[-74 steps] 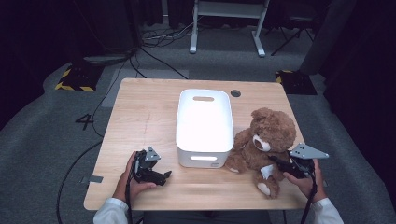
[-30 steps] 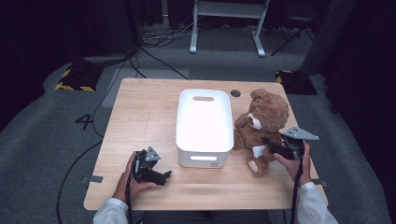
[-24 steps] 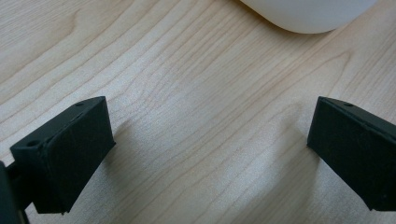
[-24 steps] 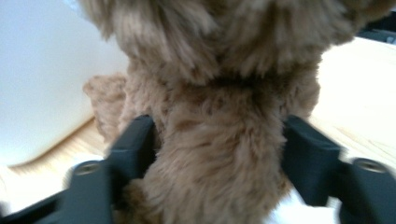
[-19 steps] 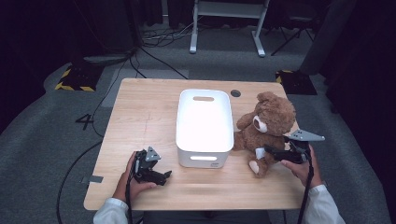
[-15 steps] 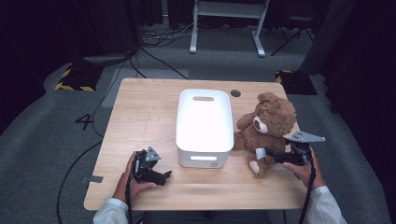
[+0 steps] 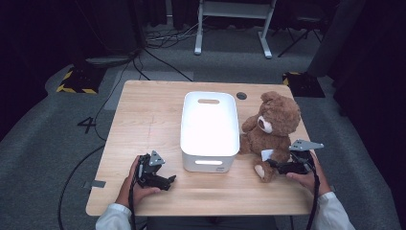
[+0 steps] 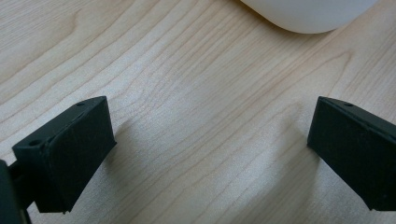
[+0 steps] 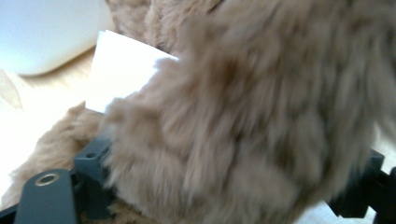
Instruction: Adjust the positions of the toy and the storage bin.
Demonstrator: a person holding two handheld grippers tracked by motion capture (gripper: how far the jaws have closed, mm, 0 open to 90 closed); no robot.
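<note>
- While the teddy bear (image 7: 269, 129) sits on the table (image 7: 143, 115) just beside the white bin (image 7: 209, 128), the job looks partly done: I think the bear must go in the bin, which looks empty. The right gripper (image 7: 274, 165) is at the bear's leg; the left gripper (image 7: 168, 181) rests near the front edge.
- When you look along the left gripper (image 8: 208, 154), its jaws stand wide apart over bare wood, holding nothing.
- Where the right gripper looks, brown fur sits between its jaws, which have just been opening wide. A white tag (image 9: 123, 70) hangs on the bear.
</note>
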